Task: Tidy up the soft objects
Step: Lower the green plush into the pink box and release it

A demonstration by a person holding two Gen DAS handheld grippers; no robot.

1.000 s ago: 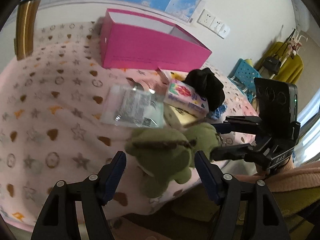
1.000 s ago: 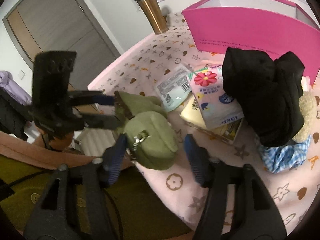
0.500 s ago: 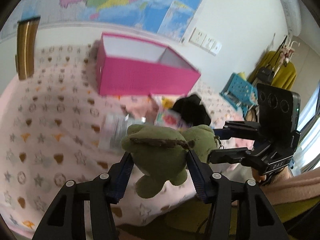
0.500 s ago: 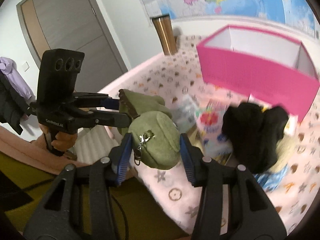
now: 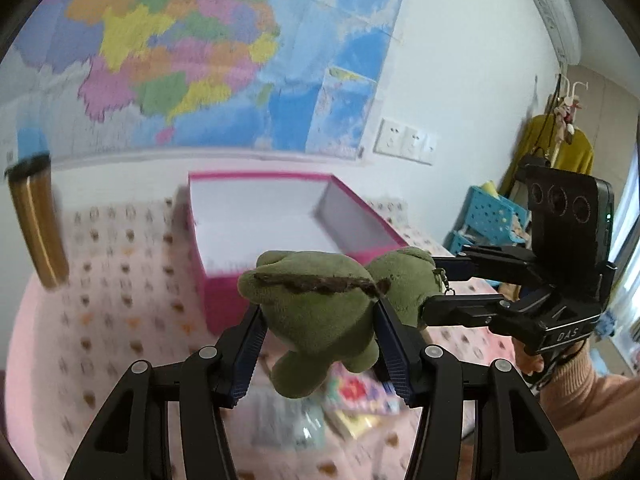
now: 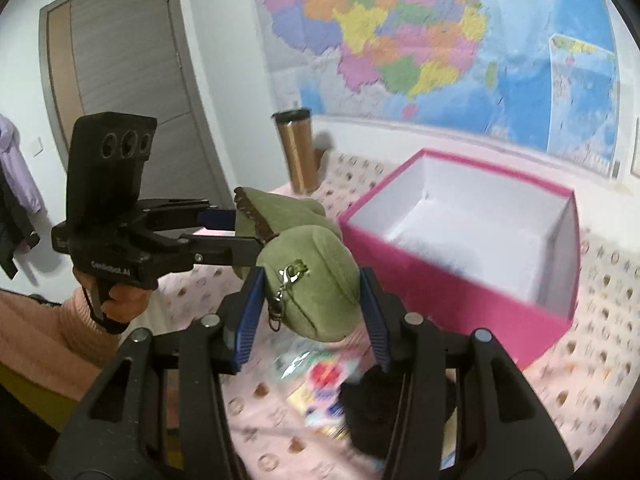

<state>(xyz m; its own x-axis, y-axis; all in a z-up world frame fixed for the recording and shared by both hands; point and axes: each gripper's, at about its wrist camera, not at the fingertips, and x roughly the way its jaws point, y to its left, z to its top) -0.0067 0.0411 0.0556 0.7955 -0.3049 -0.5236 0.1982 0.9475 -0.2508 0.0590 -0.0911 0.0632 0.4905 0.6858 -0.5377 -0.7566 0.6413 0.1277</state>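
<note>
Both sets of blue pads are clamped on the same thing right now. Our left gripper [image 5: 318,346] is squeezing the head end of the green plush toy [image 5: 316,320], the part with the dark stitched seam across it, and our right gripper [image 6: 310,312] is pinching the rounder end, the one with the little metal clasp [image 6: 282,294] dangling off it. Neither pair is anywhere near fully spread; they're about as wide as the plush is thick, and the fabric bulges a bit around the pads, so we'd call that a firm hold on both sides.

What's changed: a second ago the toy was sitting at the near edge of the pink tablecloth [image 5: 100,320] with our left jaws wide around it, not touching. Now they've closed in and the whole thing is up in the air, held between the two grippers. We can also see straight down into the pink box [image 6: 460,264] now, white inside and looking empty, though the view is pretty motion-blurred so don't hold us to that.

So pickup looks done, and we reckon the carry over to the box is next. The tissue packs [image 6: 320,376] and the black fabric lump [image 6: 384,404] are on the cloth under our hands, waiting. The copper tumbler [image 6: 298,152] stands at the far edge by the wall.
</note>
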